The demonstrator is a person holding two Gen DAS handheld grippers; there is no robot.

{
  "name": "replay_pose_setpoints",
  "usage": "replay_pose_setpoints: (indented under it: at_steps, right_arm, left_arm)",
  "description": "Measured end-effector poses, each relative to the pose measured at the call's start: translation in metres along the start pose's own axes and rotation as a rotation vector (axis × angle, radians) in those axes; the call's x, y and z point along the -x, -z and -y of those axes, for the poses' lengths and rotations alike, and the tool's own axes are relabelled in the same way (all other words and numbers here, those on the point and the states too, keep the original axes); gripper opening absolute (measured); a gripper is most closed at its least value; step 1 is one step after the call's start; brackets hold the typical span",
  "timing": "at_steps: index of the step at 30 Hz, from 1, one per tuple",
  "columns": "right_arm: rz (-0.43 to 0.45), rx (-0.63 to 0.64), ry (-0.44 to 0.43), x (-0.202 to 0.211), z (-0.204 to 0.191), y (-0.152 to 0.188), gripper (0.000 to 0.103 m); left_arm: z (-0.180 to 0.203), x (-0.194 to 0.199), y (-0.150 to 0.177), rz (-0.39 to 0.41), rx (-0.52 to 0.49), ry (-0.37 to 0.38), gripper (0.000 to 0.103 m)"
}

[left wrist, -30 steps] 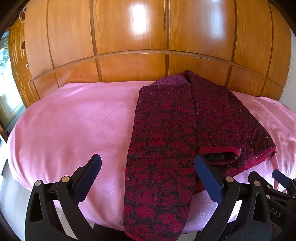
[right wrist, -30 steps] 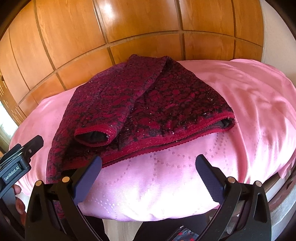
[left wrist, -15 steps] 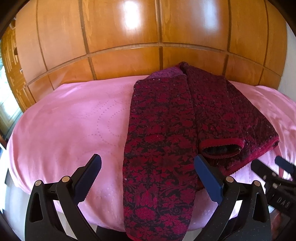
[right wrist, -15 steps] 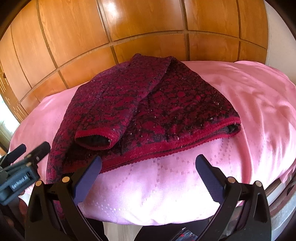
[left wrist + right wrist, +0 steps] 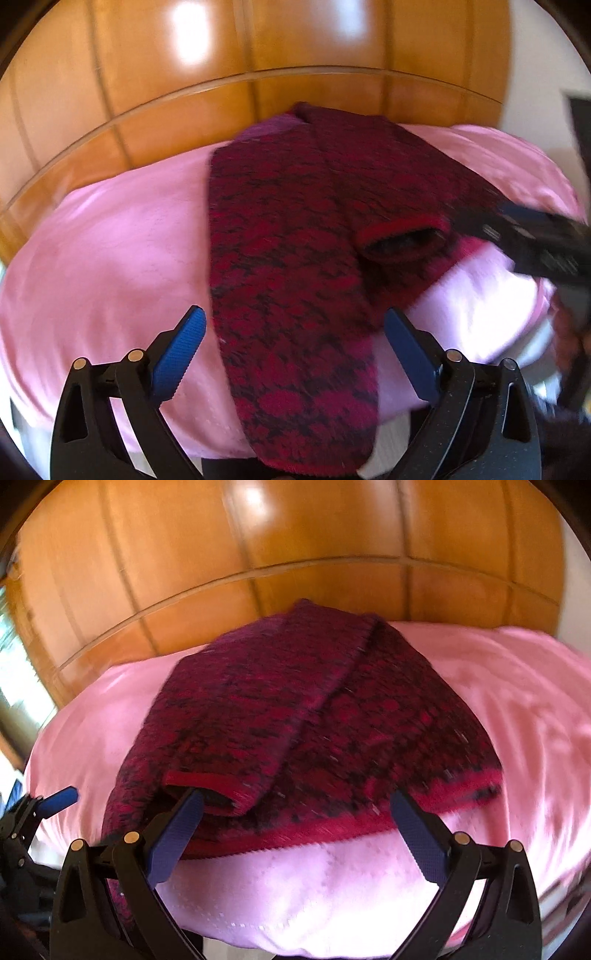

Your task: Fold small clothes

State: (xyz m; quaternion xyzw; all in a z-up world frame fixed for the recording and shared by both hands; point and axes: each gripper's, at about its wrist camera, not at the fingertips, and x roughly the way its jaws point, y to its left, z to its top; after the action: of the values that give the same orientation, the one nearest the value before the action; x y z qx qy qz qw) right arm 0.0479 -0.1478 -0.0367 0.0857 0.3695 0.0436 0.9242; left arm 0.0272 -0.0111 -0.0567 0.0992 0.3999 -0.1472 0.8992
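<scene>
The red-and-black patterned garment lies partly folded on the pink bed cover, filling the centre of both views, its sleeve cuff at lower left of the right view. Left gripper and right gripper both have jaws apart, holding nothing.

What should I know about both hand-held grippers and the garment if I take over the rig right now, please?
Left hand-held gripper: open, empty, at the near end of the dark red floral knitted garment.
Right hand-held gripper: open, empty, near the red-trimmed hem.
Garment lies on the pink cloth-covered surface, one sleeve folded across the body, cuff on top.
Left: remaining folds.
</scene>
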Motion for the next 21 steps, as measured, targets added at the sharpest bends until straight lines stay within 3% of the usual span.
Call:
replay_pose_setpoints:
  at_steps: [2,4,5,7,9,10,12,13,16,19,21]
  right_arm:
    - [0.006,0.068,-0.025,-0.005,-0.010,-0.005,0.098]
    - [-0.006,0.146,-0.050,-0.015,-0.022,-0.010,0.096]
    - [-0.010,0.172,-0.052,-0.020,-0.027,-0.010,0.091]
    - [-0.036,0.237,-0.049,-0.035,-0.038,-0.012,0.076]
    - [-0.055,0.277,-0.042,-0.049,-0.044,-0.013,0.058]
    - [-0.047,0.298,-0.019,-0.053,-0.047,-0.015,0.048]
    - [-0.037,0.324,0.025,-0.057,-0.045,-0.021,0.005]
    - [-0.031,0.299,0.020,-0.054,-0.039,-0.029,0.000]
    - [0.035,0.175,-0.006,-0.029,-0.006,-0.055,0.000]
    - [0.110,0.081,0.053,-0.010,0.032,-0.080,0.000]
    - [0.113,0.025,0.094,-0.004,0.060,-0.093,0.002]
  left_arm:
    - [0.007,-0.001,0.008,-0.029,-0.062,0.038,0.095]
    - [0.013,-0.007,0.015,-0.063,-0.106,0.049,0.081]
    - [0.015,-0.011,0.018,-0.087,-0.113,0.052,0.076]
    - [0.015,-0.020,0.021,-0.134,-0.105,0.049,0.056]
    - [0.012,-0.021,0.020,-0.138,-0.090,0.063,0.051]
    - [0.011,-0.020,0.020,-0.128,-0.082,0.070,0.038]
    - [0.005,-0.015,0.019,-0.120,-0.070,0.066,0.023]
    - [-0.005,-0.009,0.017,-0.109,-0.034,0.099,0.020]
    - [-0.041,0.013,0.010,-0.042,0.094,0.178,0.017]
    - [-0.087,0.034,0.000,0.032,0.243,0.197,0.016]
    - [-0.111,0.044,-0.004,0.076,0.300,0.171,0.016]
